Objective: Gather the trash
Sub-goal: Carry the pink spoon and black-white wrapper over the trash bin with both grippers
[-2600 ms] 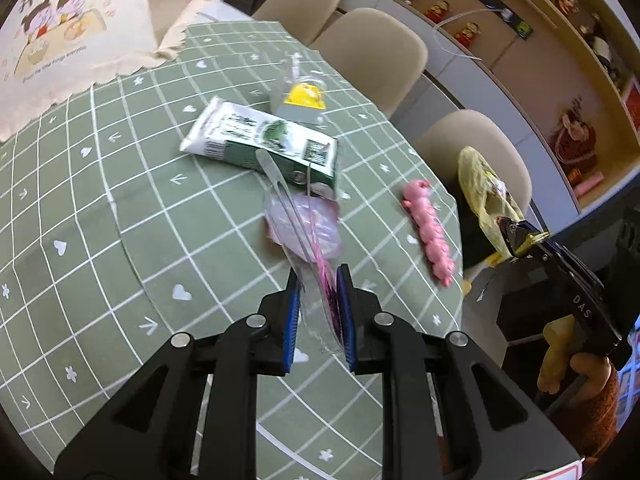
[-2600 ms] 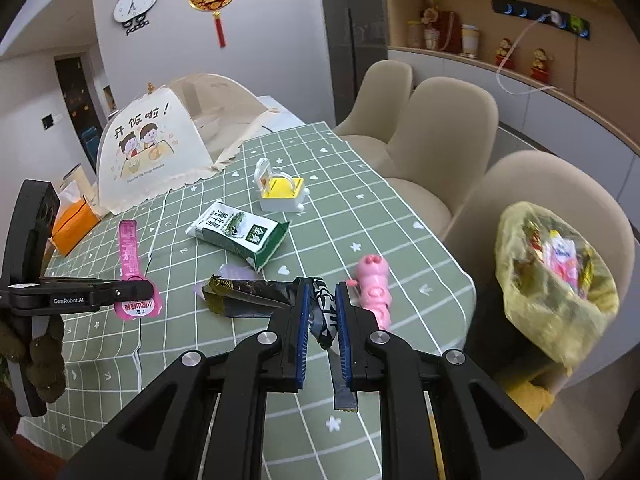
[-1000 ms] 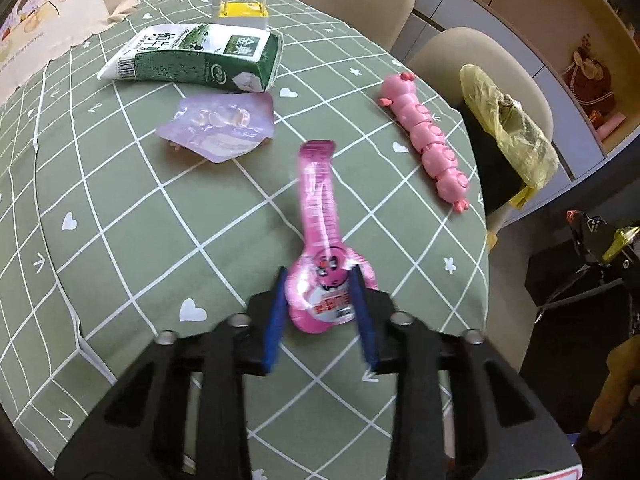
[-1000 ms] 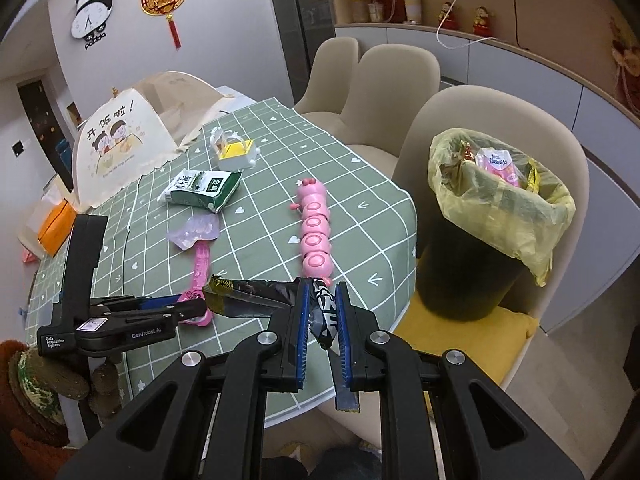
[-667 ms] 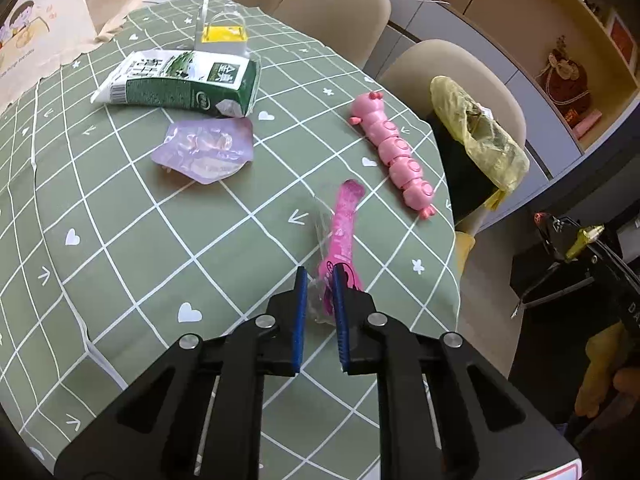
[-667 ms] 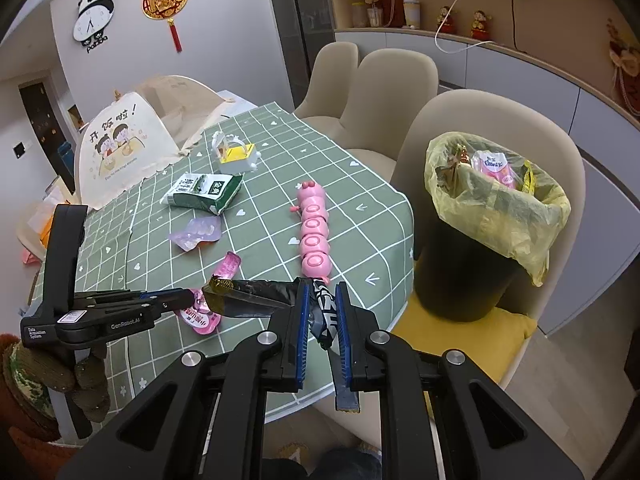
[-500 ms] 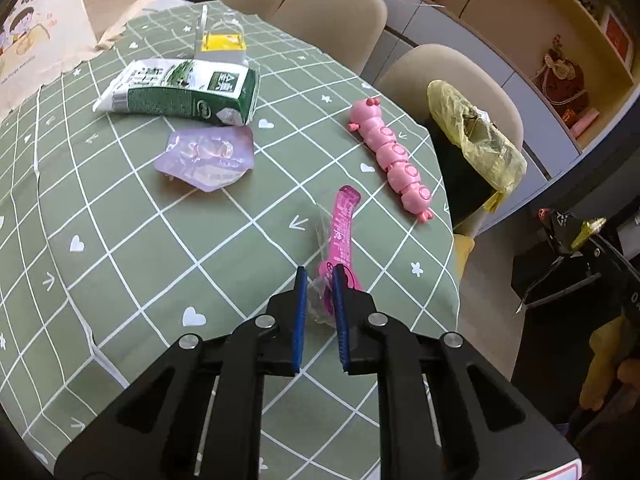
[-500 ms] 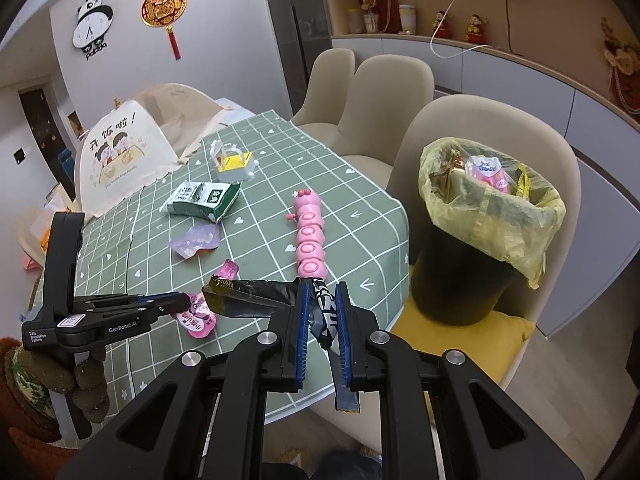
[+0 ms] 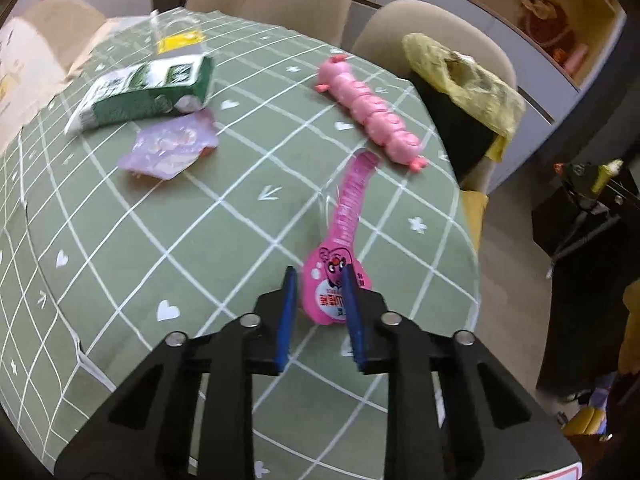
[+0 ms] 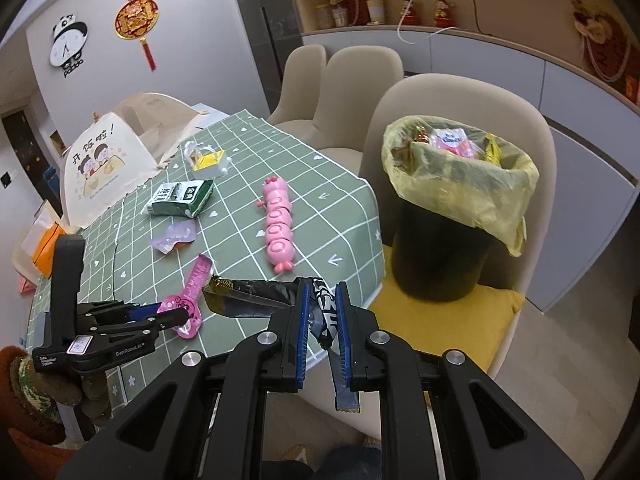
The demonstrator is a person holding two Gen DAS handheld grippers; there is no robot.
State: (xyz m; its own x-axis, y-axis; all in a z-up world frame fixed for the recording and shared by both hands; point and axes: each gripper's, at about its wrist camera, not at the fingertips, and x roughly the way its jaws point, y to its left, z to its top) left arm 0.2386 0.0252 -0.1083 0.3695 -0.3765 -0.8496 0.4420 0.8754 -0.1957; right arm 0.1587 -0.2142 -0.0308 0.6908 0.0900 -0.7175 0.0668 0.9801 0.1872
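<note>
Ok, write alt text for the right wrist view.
The right gripper clamps a dark crumpled wrapper near a yellow-lined trash bin standing on a chair seat. Left of it, the left gripper has a pink wrapper between its fingers over a green checked tablecloth.

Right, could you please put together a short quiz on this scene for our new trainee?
1. What is the right gripper shut on?
2. True or false: the yellow-lined bin stands on the table.
3. Which lies closest to the green carton? A. purple pouch B. pink caterpillar toy C. the bin

Key: 1. A dark wrapper. 2. False; it stands on a chair. 3. A.
</note>
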